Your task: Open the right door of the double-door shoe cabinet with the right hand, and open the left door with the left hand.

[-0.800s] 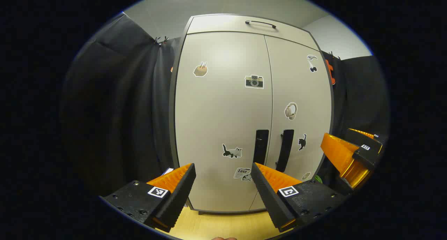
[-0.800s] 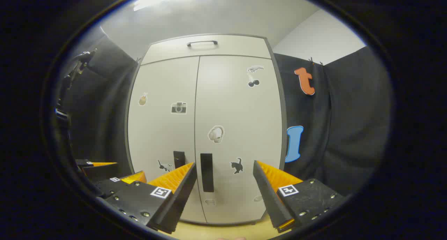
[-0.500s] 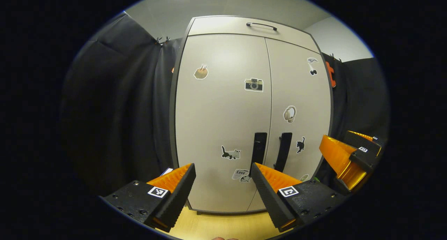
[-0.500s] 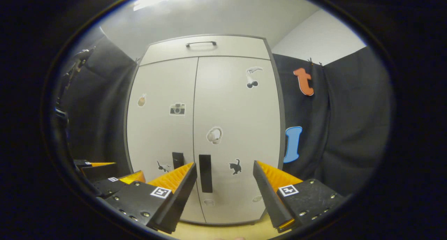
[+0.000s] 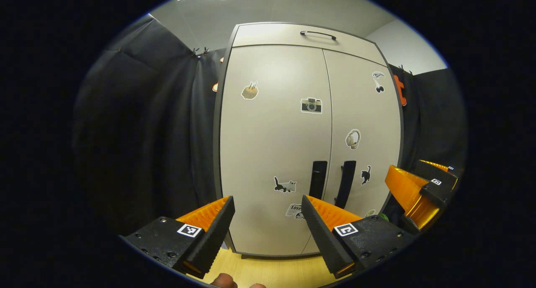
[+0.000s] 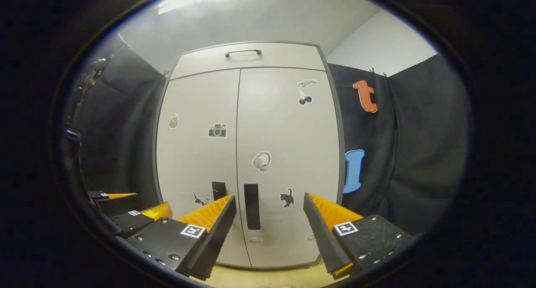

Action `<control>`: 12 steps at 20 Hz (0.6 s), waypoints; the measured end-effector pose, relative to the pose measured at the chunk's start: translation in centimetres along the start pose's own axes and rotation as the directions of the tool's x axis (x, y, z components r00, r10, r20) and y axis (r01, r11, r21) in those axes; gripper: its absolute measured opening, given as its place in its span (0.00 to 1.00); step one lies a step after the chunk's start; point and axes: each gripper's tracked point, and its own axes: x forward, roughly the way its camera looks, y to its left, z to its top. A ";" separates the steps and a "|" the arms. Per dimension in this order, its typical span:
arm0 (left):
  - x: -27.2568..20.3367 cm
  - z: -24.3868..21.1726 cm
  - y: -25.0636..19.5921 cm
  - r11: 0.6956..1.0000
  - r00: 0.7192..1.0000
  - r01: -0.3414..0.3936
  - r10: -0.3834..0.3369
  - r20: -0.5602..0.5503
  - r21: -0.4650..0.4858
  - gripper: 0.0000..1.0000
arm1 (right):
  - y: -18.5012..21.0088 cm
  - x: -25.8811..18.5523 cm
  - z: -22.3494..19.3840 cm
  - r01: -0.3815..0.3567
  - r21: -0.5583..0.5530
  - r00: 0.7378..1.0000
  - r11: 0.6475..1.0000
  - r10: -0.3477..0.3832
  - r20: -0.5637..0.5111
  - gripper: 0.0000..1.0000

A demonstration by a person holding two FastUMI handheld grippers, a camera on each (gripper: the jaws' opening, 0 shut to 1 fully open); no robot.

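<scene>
Both my jaws spread wide, gripping nothing, left gripper [image 5: 268,221], right gripper [image 6: 270,219], one shoe cabinet [image 6: 289,124], two shut doors, two dark handles, left handle [image 5: 318,179], right handle [image 6: 251,200], wooden floor [image 5: 276,271] in left gripper view.

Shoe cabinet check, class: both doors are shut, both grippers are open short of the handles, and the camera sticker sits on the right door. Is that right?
Not quite. The camera sticker sits on the left door, as the right gripper view shows. The rest holds: both doors shut, left gripper and right gripper open short of the handles.
</scene>
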 end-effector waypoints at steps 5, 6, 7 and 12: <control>-0.4 -0.4 2.3 0.999 0.999 -0.047 0.047 -0.014 -0.011 0.99 | 0.6 2.0 -1.1 -0.005 0.007 0.999 1.000 0.005 -0.034 0.96; -0.5 -0.5 2.9 0.998 0.998 -0.061 0.061 -0.018 -0.009 0.99 | 0.9 2.6 -1.6 -0.015 0.008 0.999 1.000 0.015 -0.046 0.96; -0.5 -0.7 3.6 0.997 0.997 -0.077 0.076 -0.023 -0.007 0.99 | 1.4 3.2 -2.0 -0.025 0.006 0.998 1.000 0.025 -0.060 0.96; -1.2 -1.2 7.9 0.984 0.983 -0.181 0.180 -0.039 -0.005 0.99 | 3.4 6.7 -5.2 -0.065 -0.019 0.989 0.998 0.062 -0.136 0.79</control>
